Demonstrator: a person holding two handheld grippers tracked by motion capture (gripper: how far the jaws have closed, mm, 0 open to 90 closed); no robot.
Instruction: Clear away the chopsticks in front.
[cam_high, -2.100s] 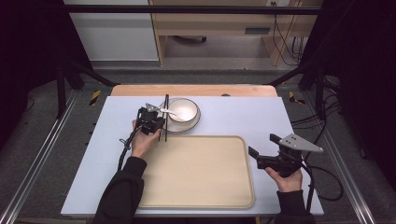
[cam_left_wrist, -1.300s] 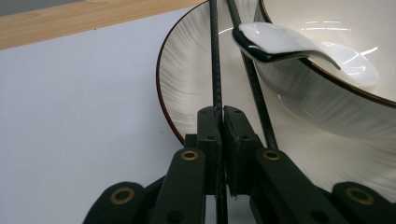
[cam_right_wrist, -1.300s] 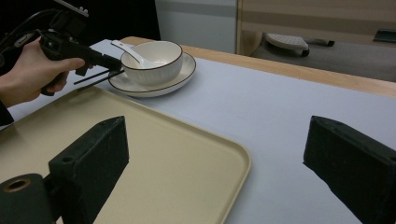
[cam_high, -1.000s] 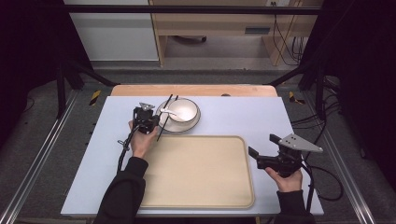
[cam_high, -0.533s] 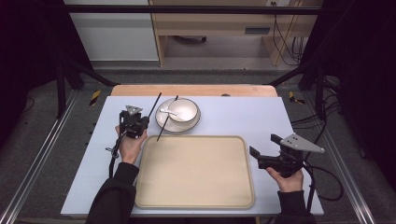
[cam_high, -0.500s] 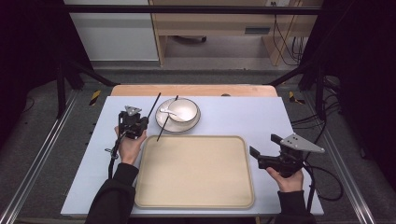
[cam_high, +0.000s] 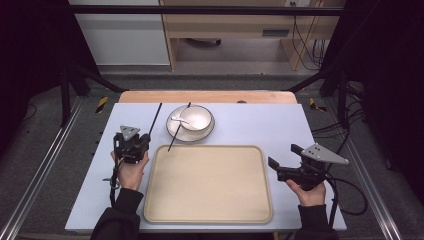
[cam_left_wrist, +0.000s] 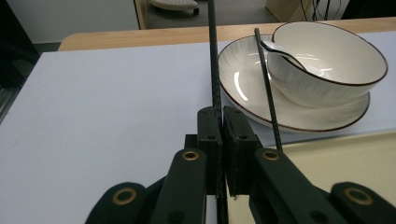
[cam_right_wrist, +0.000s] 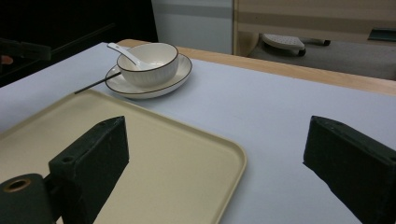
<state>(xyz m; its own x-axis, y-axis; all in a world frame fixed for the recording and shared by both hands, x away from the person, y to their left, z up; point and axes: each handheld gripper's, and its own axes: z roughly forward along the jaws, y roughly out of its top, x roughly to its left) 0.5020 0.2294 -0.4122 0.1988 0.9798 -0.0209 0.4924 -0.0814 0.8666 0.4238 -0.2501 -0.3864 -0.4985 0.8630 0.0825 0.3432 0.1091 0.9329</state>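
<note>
The left tool (cam_left_wrist: 219, 122), clamped on one chopstick (cam_high: 155, 119), should carry it level, clear of the plate (cam_high: 176, 134), while the right tool (cam_right_wrist: 215, 154) gapes empty.

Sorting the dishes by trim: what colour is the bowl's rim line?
Dark brown on the white bowl, best in the left gripper view.

Two black chopsticks (cam_high: 155, 120) are showing at upper centre, with one bowl (cam_high: 195, 118), one plate (cam_high: 206, 132), one spoon (cam_high: 178, 119), and one tray (cam_high: 210, 185) below.
</note>
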